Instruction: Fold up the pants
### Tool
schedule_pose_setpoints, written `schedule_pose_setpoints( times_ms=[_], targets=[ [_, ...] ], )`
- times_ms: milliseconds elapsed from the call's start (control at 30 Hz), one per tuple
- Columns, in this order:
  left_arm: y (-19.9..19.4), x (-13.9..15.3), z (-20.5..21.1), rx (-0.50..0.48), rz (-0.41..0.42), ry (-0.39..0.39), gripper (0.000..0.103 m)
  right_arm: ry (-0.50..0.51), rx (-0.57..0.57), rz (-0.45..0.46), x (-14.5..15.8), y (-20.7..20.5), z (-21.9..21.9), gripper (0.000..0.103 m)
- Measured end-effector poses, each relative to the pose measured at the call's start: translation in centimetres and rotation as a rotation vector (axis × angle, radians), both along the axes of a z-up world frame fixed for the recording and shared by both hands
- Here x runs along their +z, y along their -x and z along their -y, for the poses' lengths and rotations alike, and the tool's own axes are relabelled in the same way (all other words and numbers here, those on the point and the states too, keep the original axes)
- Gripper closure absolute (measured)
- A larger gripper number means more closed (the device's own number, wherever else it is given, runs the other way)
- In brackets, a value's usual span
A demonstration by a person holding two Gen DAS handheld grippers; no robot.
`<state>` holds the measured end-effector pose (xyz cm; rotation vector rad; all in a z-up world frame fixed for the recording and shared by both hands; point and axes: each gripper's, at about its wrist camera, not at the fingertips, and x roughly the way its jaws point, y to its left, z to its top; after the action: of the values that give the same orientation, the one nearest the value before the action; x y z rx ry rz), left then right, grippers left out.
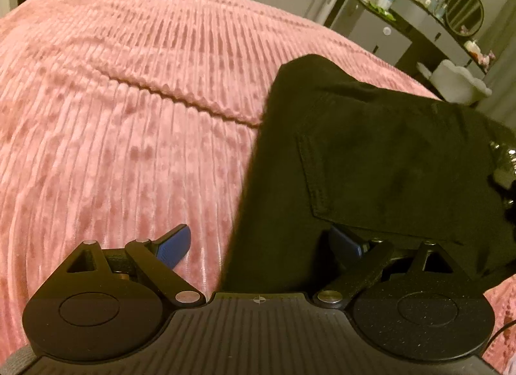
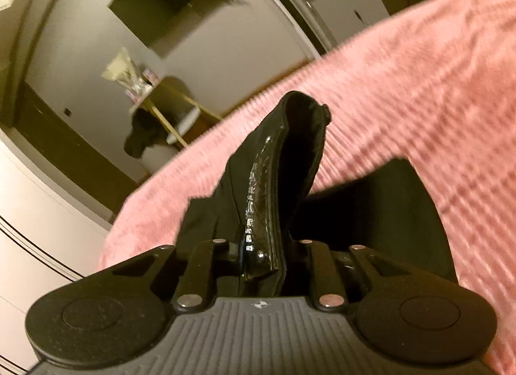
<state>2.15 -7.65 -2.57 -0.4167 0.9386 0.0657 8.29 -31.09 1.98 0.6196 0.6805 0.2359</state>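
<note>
Black pants (image 1: 371,162) lie on a pink ribbed bedspread (image 1: 113,100), back pocket facing up. My left gripper (image 1: 258,242) is open; its jaws stand wide apart over the pants' left edge, the left blue pad (image 1: 172,246) on the bedspread and the right blue pad (image 1: 346,242) under the cloth near the pocket. In the right wrist view my right gripper (image 2: 262,255) is shut on the pants (image 2: 277,181), pinching a raised fold with a glossy black strip (image 2: 258,200) above the bedspread (image 2: 419,84).
A dark dresser (image 1: 403,33) with bottles and a round mirror (image 1: 464,12) stands beyond the bed's far right edge, with a white stool (image 1: 458,81) beside it. A small side table (image 2: 167,110) and white walls lie past the bed edge in the right wrist view.
</note>
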Motion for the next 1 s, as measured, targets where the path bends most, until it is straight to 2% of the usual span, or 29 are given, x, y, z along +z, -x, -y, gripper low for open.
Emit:
schedule_pose_setpoints(
  times_ms=[233, 500, 567, 633, 667, 733, 800, 900, 1000],
  targets=[
    [0.3, 0.2, -0.1, 0.004, 0.015, 0.007, 0.007, 0.04, -0.047, 0.058, 2.6, 0.8, 1.6, 0.086],
    [0.3, 0.2, -0.3, 0.008, 0.013, 0.013, 0.007, 0.114, -0.099, 0.02, 0.7, 1.7, 2.3, 0.086],
    [0.2, 0.2, -0.1, 0.005, 0.009, 0.005, 0.007, 0.164, -0.134, -0.064, -0.2, 1.5, 2.4, 0.072],
    [0.3, 0.3, 0.0, -0.003, 0.015, -0.004, 0.007, 0.214, -0.203, -0.118, -0.9, 1.7, 3.0, 0.046],
    [0.3, 0.3, 0.1, -0.007, 0.016, -0.006, 0.007, 0.213, -0.235, -0.118, -0.9, 2.2, 3.4, 0.045],
    [0.2, 0.3, 0.3, -0.01, 0.014, -0.017, 0.007, 0.178, -0.246, -0.099, -0.8, 2.9, 3.8, 0.045],
    [0.1, 0.3, 0.7, -0.015, 0.003, -0.038, 0.007, 0.163, -0.204, -0.066, -0.7, 3.5, 3.2, 0.048],
    [0.1, 0.4, 1.2, -0.036, 0.008, -0.065, 0.007, 0.132, -0.103, -0.049, -1.3, 4.2, 1.4, 0.069],
    [0.2, 0.6, 1.3, -0.036, 0.018, -0.073, 0.007, 0.043, -0.093, -0.088, -3.2, 5.3, 0.7, 0.07]
  ],
)
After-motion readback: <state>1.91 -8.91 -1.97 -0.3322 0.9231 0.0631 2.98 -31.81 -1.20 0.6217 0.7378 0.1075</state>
